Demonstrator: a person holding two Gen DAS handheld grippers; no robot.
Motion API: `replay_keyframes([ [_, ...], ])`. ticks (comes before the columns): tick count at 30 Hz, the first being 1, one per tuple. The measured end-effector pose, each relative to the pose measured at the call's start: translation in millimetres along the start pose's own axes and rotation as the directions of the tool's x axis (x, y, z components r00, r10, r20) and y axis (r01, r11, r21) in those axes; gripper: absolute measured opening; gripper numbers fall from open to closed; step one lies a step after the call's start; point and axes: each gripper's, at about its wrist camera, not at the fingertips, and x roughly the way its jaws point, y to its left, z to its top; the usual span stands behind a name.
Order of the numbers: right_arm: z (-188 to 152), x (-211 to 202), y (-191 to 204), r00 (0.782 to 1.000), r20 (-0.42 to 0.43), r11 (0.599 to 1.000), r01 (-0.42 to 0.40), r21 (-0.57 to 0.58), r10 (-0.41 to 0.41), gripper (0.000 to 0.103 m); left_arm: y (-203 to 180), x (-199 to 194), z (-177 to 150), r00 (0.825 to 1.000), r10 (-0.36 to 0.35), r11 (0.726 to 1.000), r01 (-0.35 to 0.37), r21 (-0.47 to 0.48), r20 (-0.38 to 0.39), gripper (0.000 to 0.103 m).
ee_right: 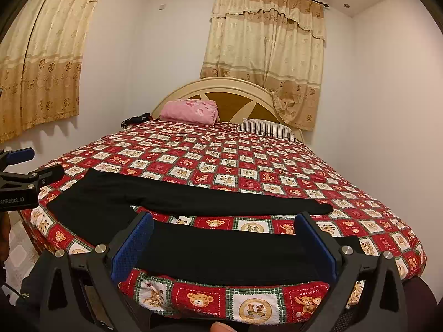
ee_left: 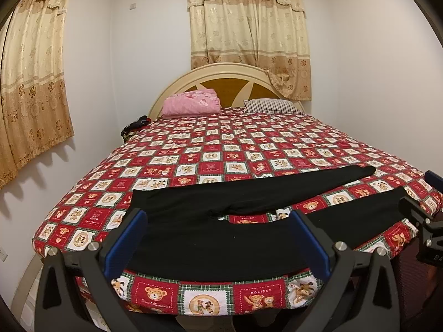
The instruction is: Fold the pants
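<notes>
Black pants [ee_left: 216,232] lie spread flat along the near edge of the bed, waist to the left, two legs stretching right and splayed apart. They also show in the right wrist view [ee_right: 221,254]. My left gripper [ee_left: 218,218] is open, its blue-padded fingers [ee_left: 130,238] either side of the waist and seat area, just off the bed edge. My right gripper [ee_right: 225,218] is open, its fingers [ee_right: 315,243] framing the nearer leg. The right gripper also shows at the left view's right edge [ee_left: 420,210], and the left gripper at the right view's left edge [ee_right: 25,171].
The bed [ee_left: 221,149] has a red patchwork teddy-bear cover. A folded pink blanket [ee_left: 191,102] and striped pillow [ee_left: 268,105] lie at the cream headboard [ee_left: 221,83]. Dark items [ee_left: 135,127] sit at the far left corner. White walls and beige curtains [ee_left: 249,41] surround it.
</notes>
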Motion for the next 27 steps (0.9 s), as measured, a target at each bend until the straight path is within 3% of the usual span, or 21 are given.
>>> replay_keyframes([
  [27,-3.6,7.8,-0.8,1.000,-0.017,1.000,0.012,-0.002,-0.012,0.102,-1.2,0.0,-2.1,1.000,-0.001,1.000,0.001,0.002,-0.004,0.103],
])
